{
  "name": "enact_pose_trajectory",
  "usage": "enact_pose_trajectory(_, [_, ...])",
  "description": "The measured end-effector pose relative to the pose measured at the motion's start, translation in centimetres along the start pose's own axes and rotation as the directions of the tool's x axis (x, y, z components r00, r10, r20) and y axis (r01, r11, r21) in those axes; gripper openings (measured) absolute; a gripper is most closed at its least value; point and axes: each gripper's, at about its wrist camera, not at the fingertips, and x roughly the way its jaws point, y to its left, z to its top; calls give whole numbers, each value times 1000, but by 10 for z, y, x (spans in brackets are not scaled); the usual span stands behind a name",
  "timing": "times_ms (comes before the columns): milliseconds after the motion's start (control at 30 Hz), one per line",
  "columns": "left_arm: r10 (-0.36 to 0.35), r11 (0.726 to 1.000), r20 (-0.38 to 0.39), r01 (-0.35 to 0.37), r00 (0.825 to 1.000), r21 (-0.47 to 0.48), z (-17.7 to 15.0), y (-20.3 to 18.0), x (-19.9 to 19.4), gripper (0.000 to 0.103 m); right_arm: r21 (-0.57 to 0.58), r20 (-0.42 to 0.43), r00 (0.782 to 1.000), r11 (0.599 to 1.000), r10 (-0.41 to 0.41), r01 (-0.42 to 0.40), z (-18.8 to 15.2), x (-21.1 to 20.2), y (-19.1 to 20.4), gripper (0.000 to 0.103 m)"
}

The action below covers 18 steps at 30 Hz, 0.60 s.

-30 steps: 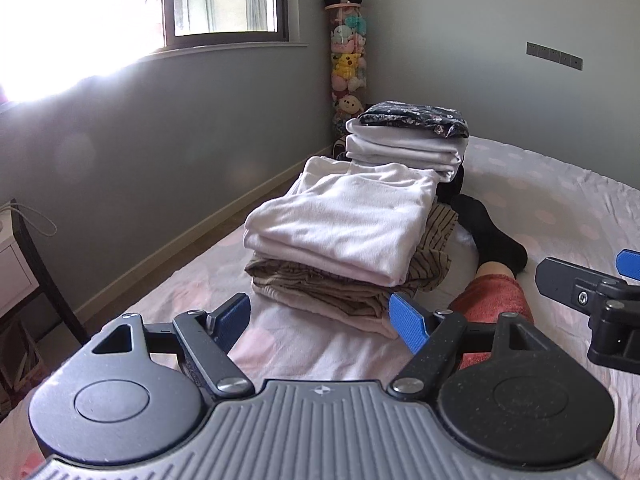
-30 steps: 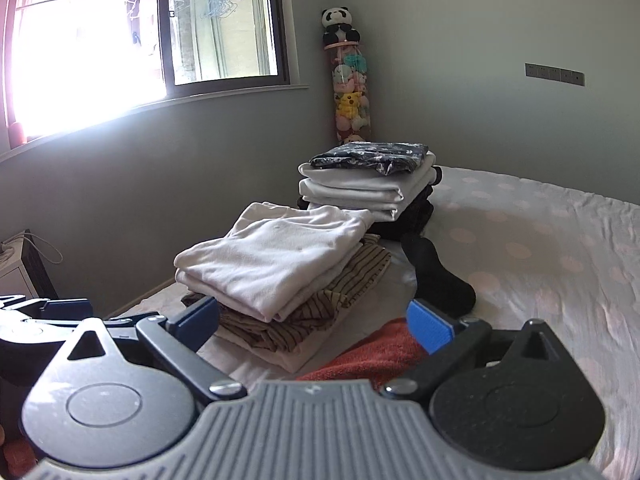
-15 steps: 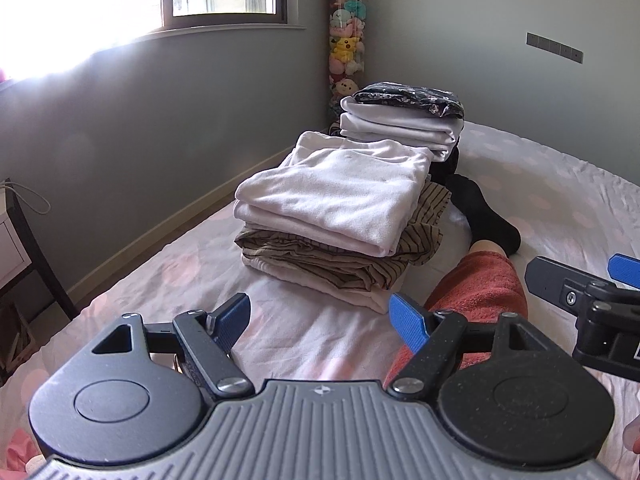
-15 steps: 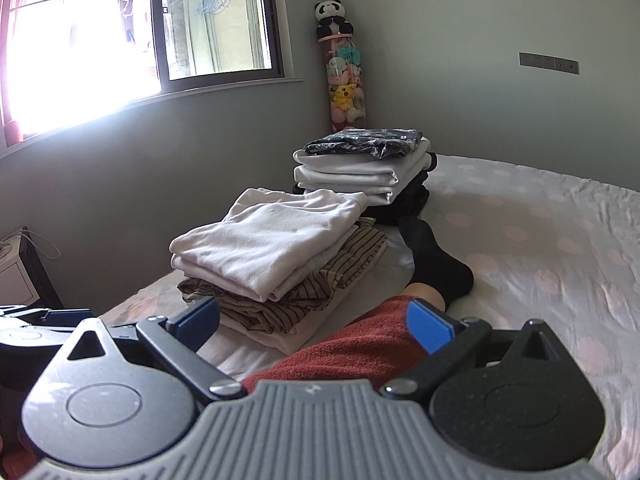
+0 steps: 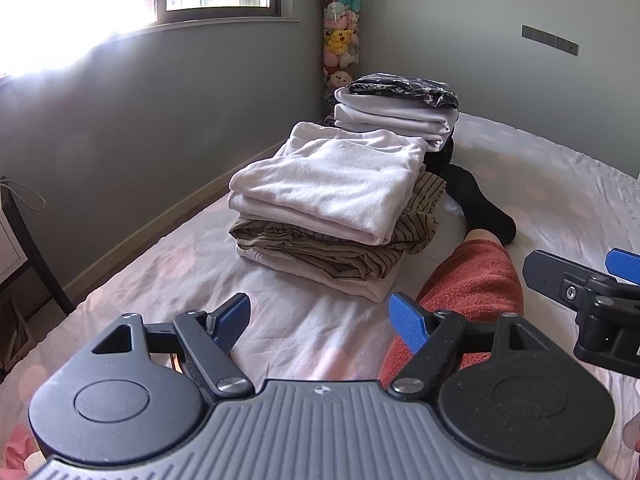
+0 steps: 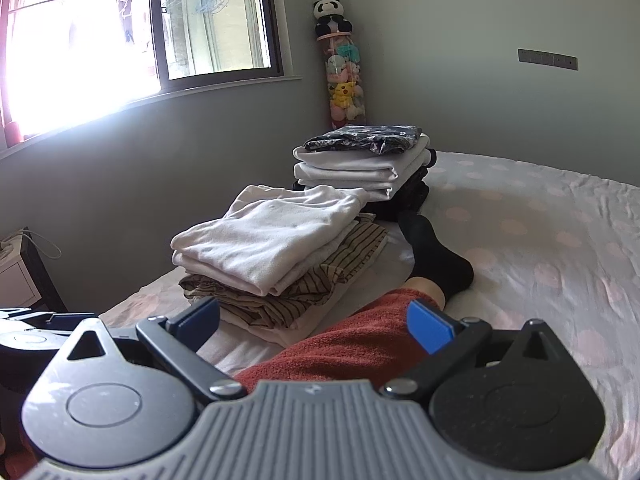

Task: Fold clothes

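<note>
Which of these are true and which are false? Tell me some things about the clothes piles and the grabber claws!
1. Both grippers are open and hold nothing. True: the left gripper and the right gripper both have spread jaws.
2. The near pile has a white garment on top. True.
3. The far pile has a red towel on top. False: a dark patterned garment is on top.
4. A striped garment lies under the white one. True.
5. The person's foot is bare. False: it wears a black sock.
</note>
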Motion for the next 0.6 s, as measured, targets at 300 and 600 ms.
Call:
enact_pose_trajectory(300, [1,1000,-2,-1,1000,12,0,-1,0,90,8,3,1000,1000,13,-13,0,-1,-1,101])
enact_pose_trajectory(600, [10,1000,0,-10,1000,18,0,-2,0,90,4,1,1000,1000,24,-24,0,0,0,101])
